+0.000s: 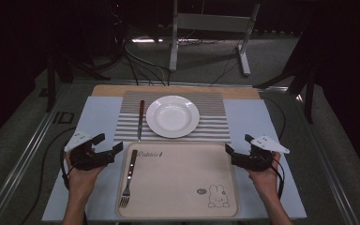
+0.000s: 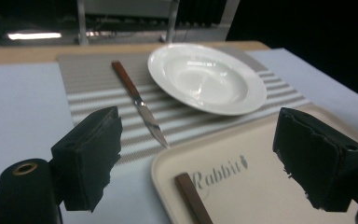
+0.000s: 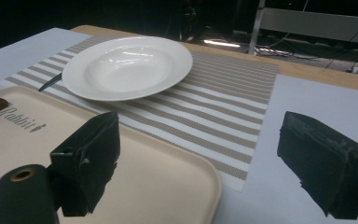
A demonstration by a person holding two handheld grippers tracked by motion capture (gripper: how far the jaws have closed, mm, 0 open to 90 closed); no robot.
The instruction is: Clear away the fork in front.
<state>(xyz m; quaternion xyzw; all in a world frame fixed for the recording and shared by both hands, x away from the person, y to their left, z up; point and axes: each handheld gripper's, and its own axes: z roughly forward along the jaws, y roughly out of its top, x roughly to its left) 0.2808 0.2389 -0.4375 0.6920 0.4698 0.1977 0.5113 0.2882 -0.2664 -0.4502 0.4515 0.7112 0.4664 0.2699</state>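
A white deep plate (image 1: 172,116) sits on a striped placemat (image 1: 211,101), with a brown-handled knife (image 1: 141,119) lying to its left. In front of them is a beige tray (image 1: 178,187) printed with a rabbit, and a fork (image 1: 129,178) lies along its left side. My left gripper (image 1: 108,143) hovers open at the tray's left far corner, with nothing between its jaws. In the left gripper view the left gripper (image 2: 203,154) frames the knife (image 2: 140,102), the plate (image 2: 207,77) and the fork handle (image 2: 193,198). My right gripper (image 1: 238,144) is open at the tray's right far corner, also empty. In the right gripper view the right gripper (image 3: 205,158) looks over the tray (image 3: 158,186) toward the plate (image 3: 126,65).
A pale blue sheet (image 1: 98,117) covers the wooden table under the placemat and tray. Cables trail from both grippers off the table's sides. Beyond the far edge stand a white metal frame (image 1: 211,28) and floor cables in a dark room.
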